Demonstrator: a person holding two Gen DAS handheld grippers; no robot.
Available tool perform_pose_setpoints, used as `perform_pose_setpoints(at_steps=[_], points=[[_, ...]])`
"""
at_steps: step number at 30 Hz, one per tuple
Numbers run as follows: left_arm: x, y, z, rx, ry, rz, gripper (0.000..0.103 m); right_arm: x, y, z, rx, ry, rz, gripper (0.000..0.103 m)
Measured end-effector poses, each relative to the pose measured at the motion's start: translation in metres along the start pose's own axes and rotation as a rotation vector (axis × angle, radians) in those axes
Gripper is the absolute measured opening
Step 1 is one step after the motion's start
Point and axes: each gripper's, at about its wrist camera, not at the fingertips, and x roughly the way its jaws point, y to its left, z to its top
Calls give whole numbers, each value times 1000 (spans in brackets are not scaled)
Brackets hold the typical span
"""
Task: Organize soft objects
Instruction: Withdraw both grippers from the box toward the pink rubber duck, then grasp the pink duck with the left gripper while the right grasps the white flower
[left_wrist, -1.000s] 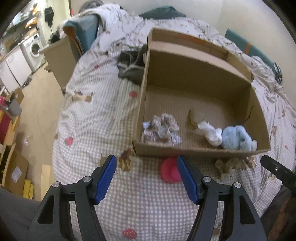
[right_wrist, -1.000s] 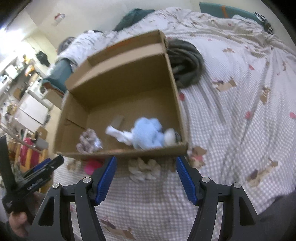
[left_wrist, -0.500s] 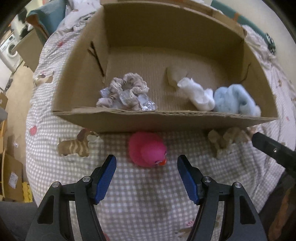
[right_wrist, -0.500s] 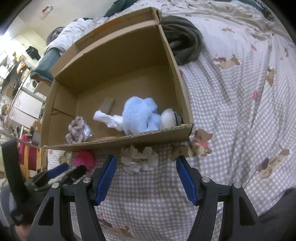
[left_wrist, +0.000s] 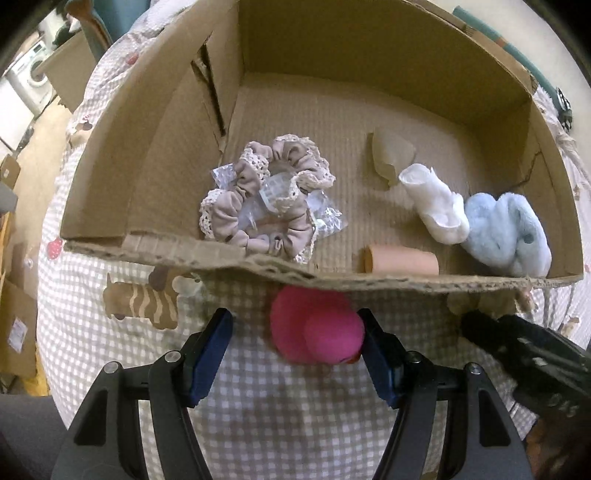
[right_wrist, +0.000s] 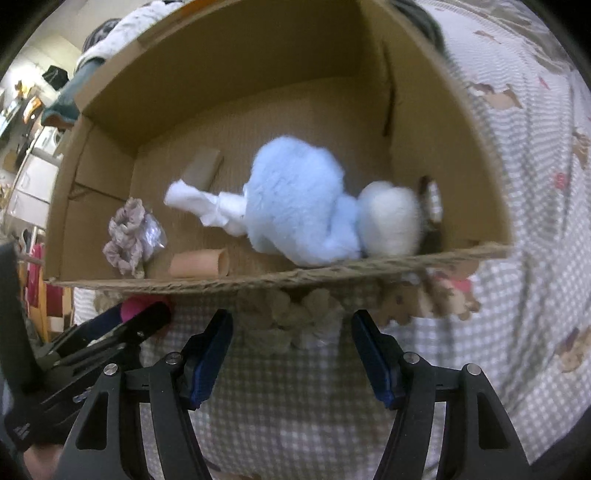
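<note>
Now the left gripper (left_wrist: 295, 343) stands wide open, the pink rubber duck (left_wrist: 316, 326) between its blue pads and against the right one, on the checked bedspread (left_wrist: 295, 413) just before the cardboard box (left_wrist: 258, 258). Likewise wide open, the right gripper (right_wrist: 291, 341) frames a beige scrunchie (right_wrist: 295, 325). Beyond both, inside the box, lie a lace-edged scrunchie (left_wrist: 266, 203), white sock (left_wrist: 436, 208), light blue plush toy (right_wrist: 295, 206) and peach tube (left_wrist: 400, 260).
</note>
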Motion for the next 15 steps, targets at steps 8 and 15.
perform_pose_setpoints(at_steps=[8,15], points=[[0,-14,-4,60,-14,-8,42,14,17,1,-57,7,-10,69],[-5,-28,-13,74,-23,15,42,15,26,-3,-109,1,-15,28]])
